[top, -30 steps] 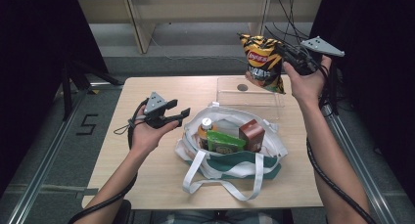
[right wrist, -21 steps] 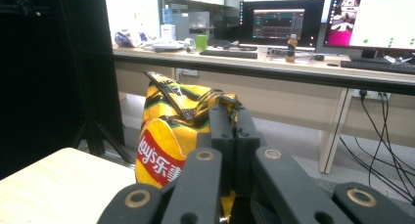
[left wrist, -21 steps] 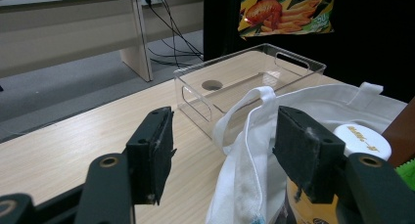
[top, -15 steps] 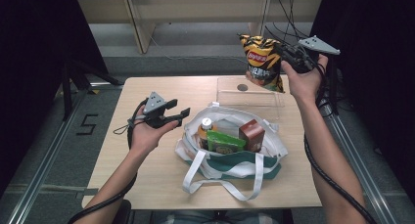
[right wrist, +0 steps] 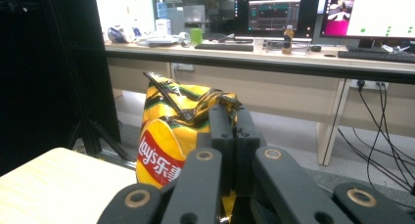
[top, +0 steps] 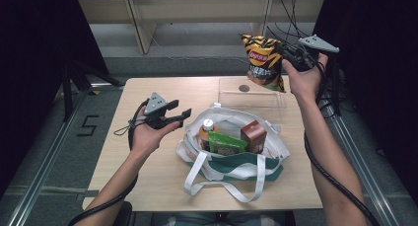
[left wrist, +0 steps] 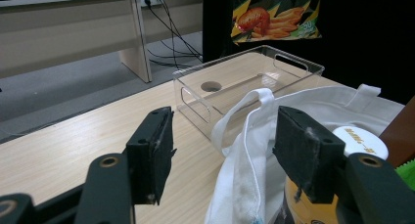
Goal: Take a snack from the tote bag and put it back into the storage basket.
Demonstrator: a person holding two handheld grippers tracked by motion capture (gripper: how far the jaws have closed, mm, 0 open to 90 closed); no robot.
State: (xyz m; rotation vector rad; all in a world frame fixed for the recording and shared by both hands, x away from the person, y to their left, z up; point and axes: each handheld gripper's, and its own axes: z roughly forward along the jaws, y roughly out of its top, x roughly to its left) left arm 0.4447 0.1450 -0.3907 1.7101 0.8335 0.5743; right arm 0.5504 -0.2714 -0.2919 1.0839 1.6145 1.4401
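Lay's chip bag (top: 262,62) is pinched at its top edge by the right gripper (top: 286,52), jaws clamped, held in the air at 12 o'clock above the clear acrylic box (top: 251,95). Left gripper (top: 178,115) is held with jaws apart, empty, at 9 o'clock of the white tote bag (top: 231,157).

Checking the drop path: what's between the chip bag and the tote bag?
In the high view, the clear plastic box sits on the table between the raised chip bag and the tote bag.
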